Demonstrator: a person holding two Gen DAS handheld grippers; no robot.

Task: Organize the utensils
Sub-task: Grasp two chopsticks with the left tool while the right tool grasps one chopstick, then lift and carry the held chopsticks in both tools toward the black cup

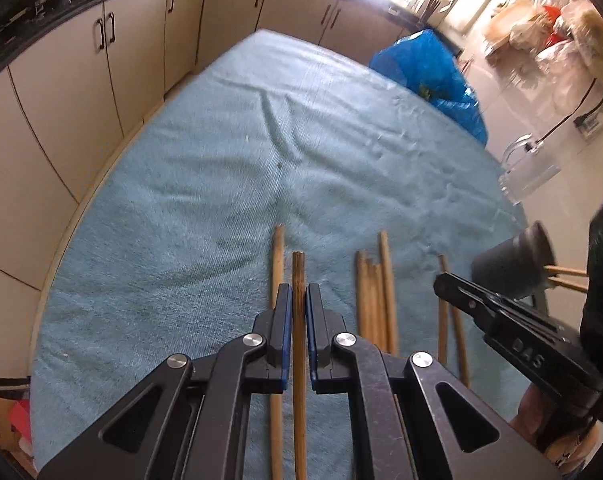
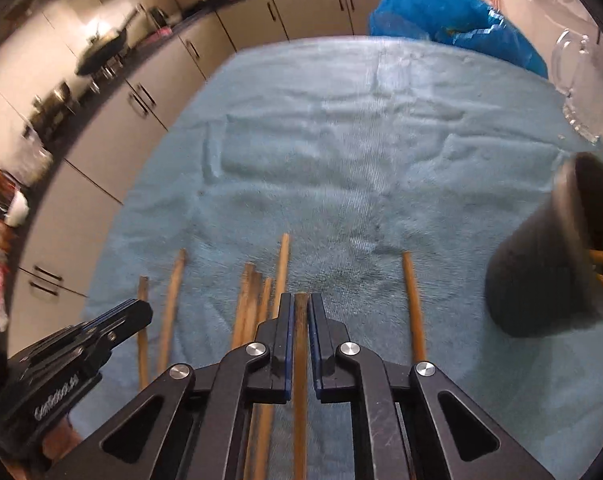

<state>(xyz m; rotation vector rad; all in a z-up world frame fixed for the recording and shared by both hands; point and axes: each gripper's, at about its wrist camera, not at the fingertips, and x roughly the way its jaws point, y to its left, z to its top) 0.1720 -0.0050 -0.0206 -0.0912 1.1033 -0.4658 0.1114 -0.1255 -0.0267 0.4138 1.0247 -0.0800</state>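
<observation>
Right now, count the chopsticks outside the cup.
7 chopsticks: one in the left gripper, one in the right gripper, one beside the left one, three bunched between them, one nearer the cup. More may hide beneath the grippers.

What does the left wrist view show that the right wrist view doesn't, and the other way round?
Only left wrist: left gripper shut on a dark chopstick.
Only right wrist: right gripper shut on a brown chopstick.
Both: blue towel, loose chopsticks, black cup holding chopsticks, clear mug, blue bag.
</observation>
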